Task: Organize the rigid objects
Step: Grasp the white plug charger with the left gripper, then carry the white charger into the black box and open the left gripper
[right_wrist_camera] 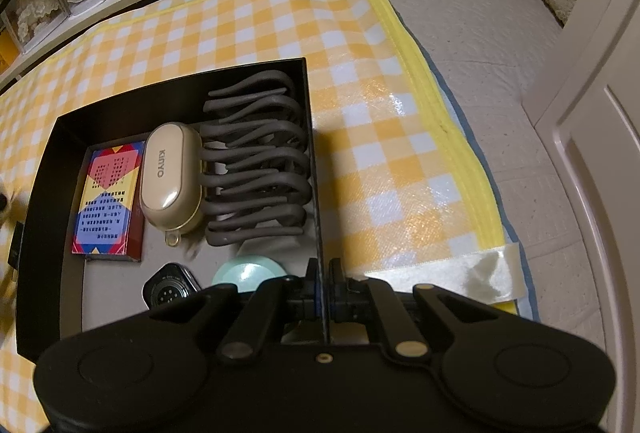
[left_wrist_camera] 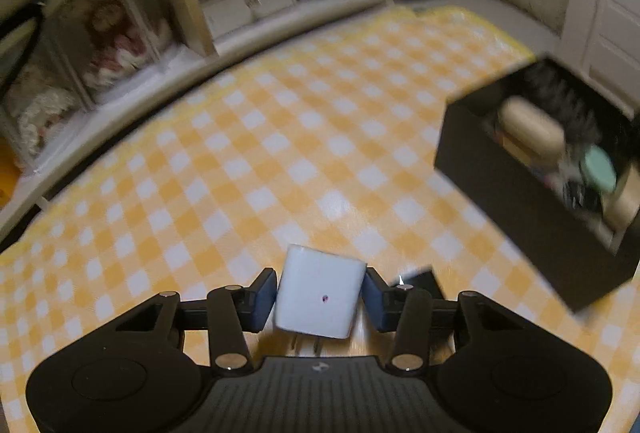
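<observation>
1. Charger (left_wrist_camera: 318, 295) sits between the blue pads (left_wrist_camera: 265, 299) of the left hand-held gripper (left_wrist_camera: 320, 299), its prongs pointing back toward the camera. The pads lie against its two sides or just short of them; the blur leaves us unable to say whether they press.
2. We judge the step in hand to be securing this charger so it can go to the black box (left_wrist_camera: 500, 201), which stands to the right and farther off on the checked cloth (left_wrist_camera: 280, 137).
3. We should square the pads on the charger's flat sides before lifting; it sits a little skewed, and a slanted grip could let it twist out.
4. The right hand-held gripper (right_wrist_camera: 323, 287) is pinched shut on the box's right wall (right_wrist_camera: 316, 193), near its near corner. We should keep that hold firm so the box does not slide.
5. Inside, the box already holds a card box (right_wrist_camera: 108, 193), a beige case (right_wrist_camera: 172, 177), a coiled cable (right_wrist_camera: 256, 157), a watch (right_wrist_camera: 170, 291) and a green disc (right_wrist_camera: 248, 273).
6. Bare floor shows in the middle, between the card box and the disc, and along the near left; we would aim the charger there and lower it flat, clear of the watch.
</observation>
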The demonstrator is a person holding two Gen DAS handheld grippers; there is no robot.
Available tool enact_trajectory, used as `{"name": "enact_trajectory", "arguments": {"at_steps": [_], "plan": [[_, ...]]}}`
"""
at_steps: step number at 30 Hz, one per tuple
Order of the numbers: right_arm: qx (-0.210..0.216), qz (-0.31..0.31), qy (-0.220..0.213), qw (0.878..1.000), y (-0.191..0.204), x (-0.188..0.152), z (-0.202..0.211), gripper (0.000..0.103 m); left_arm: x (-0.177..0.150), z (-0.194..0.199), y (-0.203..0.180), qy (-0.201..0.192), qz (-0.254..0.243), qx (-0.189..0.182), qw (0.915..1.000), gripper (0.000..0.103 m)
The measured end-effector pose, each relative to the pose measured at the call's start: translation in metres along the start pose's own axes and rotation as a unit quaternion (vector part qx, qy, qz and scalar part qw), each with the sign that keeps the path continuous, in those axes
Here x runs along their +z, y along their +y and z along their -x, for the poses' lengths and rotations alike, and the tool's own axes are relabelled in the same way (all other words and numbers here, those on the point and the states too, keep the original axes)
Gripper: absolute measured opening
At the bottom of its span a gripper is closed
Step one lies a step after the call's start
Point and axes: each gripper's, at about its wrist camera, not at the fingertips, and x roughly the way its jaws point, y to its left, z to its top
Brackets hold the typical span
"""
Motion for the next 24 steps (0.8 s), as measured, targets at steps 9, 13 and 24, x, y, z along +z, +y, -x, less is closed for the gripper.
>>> {"name": "enact_trajectory", "arguments": {"at_steps": [9,13,24], "plan": [[0.006,-0.004,-0.006,1.0,-0.001,0.0,0.002,0.004,0.025,0.037,-0.042,-0.071,-0.016,-0.061,0.9955,0.046],[0.01,-0.006,-0.006,1.0,-0.003,0.0,0.002,0.004,0.032,0.046,-0.075,-0.086,-0.049,-0.098,0.9902,0.046],[0.011,-0.008,-0.006,1.0,-0.003,-0.001,0.002,0.004,0.038,0.039,-0.11,-0.053,0.018,-0.211,0.9758,0.046]]}}
